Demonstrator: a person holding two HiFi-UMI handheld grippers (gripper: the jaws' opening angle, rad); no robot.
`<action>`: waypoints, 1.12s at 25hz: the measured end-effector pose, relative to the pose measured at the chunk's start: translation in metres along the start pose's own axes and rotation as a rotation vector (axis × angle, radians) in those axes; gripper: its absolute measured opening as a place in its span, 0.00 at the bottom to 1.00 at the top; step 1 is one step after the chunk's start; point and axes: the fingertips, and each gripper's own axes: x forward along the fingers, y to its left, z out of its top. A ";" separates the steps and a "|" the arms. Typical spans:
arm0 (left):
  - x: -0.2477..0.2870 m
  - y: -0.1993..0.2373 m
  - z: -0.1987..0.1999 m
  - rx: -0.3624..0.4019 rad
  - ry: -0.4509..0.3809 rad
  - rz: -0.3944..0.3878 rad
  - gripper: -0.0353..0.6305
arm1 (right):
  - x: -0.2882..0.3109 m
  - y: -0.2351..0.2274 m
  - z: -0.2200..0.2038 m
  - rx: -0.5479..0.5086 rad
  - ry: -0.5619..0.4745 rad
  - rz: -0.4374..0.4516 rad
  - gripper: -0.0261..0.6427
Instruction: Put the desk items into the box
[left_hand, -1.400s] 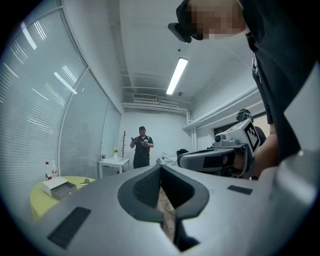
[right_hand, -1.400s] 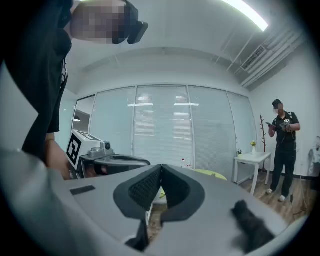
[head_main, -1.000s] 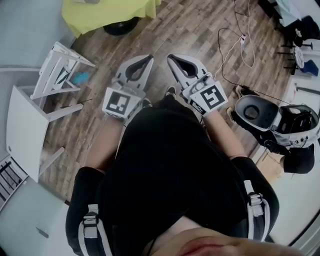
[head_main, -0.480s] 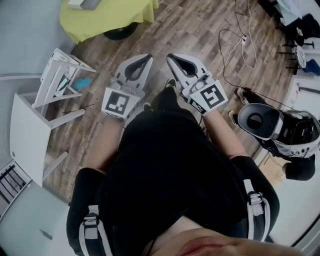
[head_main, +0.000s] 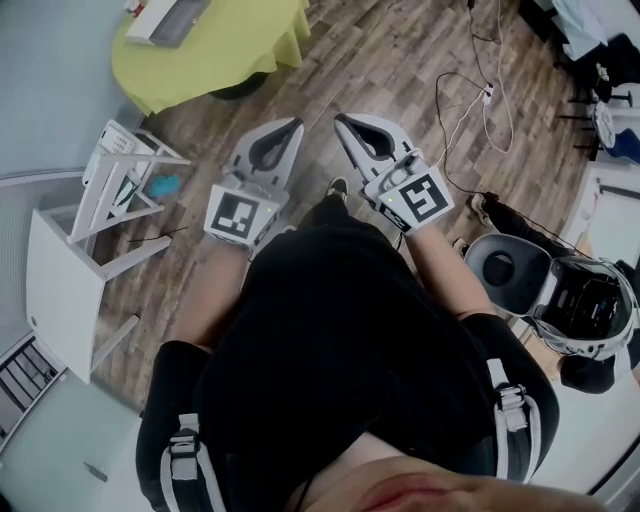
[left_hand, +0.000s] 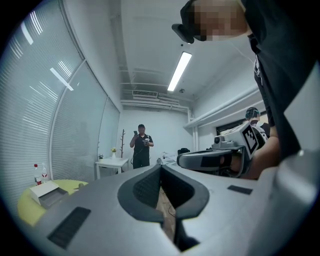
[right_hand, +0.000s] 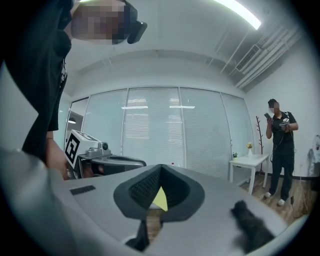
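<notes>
Wood-grain floor (head_main: 400, 60), matt yellow cloth (head_main: 230, 55)

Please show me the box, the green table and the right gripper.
box (head_main: 152, 22): head view, white side.
green table (head_main: 235, 60): head view, bare cloth top.
right gripper (head_main: 340, 120): head view, shut jaw tips.

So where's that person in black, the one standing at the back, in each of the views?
Head view: not in it.
Left gripper view: the person in black stands mid-frame by the far wall, just right of the white table.
Right gripper view: at the far right edge, again just right of the white table.
Shared landmark: the white table with a small plant on it.
</notes>
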 end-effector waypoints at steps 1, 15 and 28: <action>0.009 0.002 0.001 -0.002 0.005 0.003 0.07 | 0.001 -0.009 0.000 0.000 0.002 0.002 0.06; 0.108 0.005 0.006 0.012 0.038 0.043 0.07 | 0.000 -0.105 -0.004 0.013 0.028 0.062 0.06; 0.144 0.021 -0.003 -0.006 0.034 0.050 0.07 | 0.023 -0.137 -0.003 0.021 -0.001 0.118 0.06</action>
